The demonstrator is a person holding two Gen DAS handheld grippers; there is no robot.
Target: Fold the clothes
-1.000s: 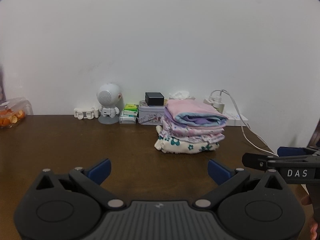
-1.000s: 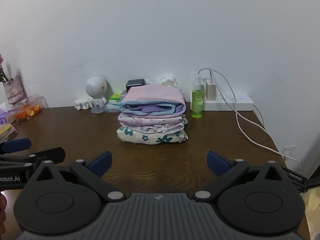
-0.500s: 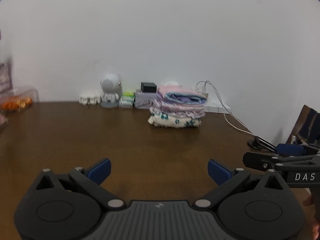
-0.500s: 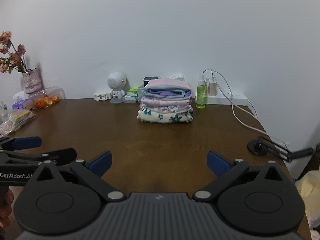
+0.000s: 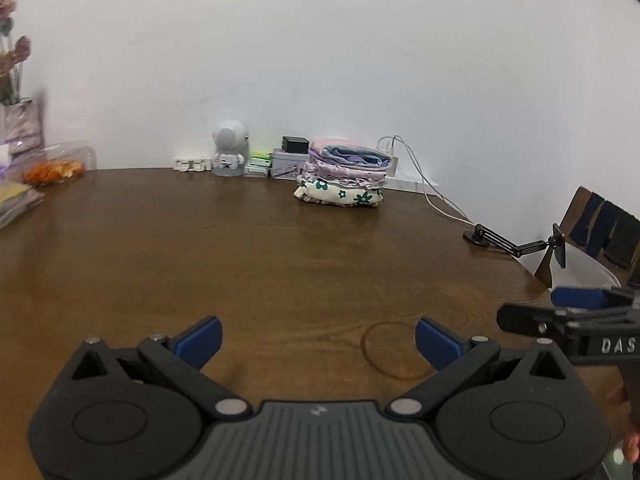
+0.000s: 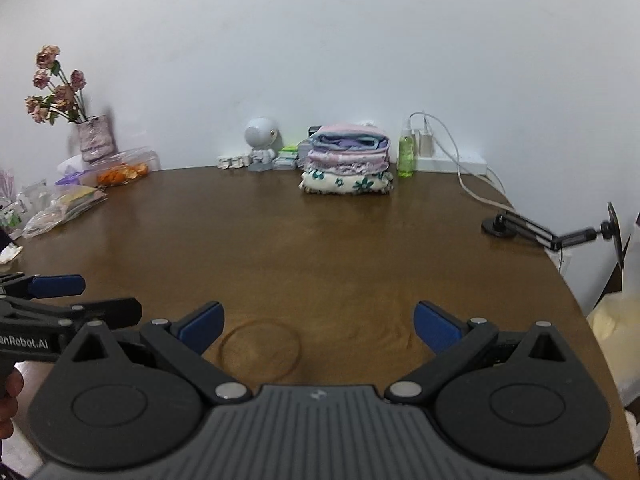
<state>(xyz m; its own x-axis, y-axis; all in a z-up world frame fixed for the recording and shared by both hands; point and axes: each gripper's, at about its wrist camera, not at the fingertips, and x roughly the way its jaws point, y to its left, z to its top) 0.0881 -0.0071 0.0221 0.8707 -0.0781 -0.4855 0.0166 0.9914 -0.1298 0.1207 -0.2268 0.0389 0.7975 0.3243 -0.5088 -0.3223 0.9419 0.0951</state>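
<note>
A stack of folded clothes (image 5: 344, 176) (image 6: 347, 164) sits at the far side of the brown table (image 5: 240, 264) (image 6: 340, 248), pink and lilac pieces on top of a white floral one. My left gripper (image 5: 318, 340) is open over the near part of the table, far from the stack, with nothing between its blue pads. My right gripper (image 6: 318, 322) is open too, also empty and far back. Each gripper shows at the edge of the other's view: the right gripper (image 5: 568, 312), the left gripper (image 6: 60, 296).
Along the wall stand a white robot figure (image 5: 230, 152), small boxes (image 5: 280, 160), a green spray bottle (image 6: 405, 156) and a power strip with cables (image 6: 456, 160). A black jointed stand (image 6: 520, 230) sits at the right edge. Bags, oranges (image 6: 120, 174) and a flower vase (image 6: 94, 140) fill the left.
Both grippers have pulled back from the stack toward the near edge of the table; the stack looks much smaller and more table shows. Both stay open.
</note>
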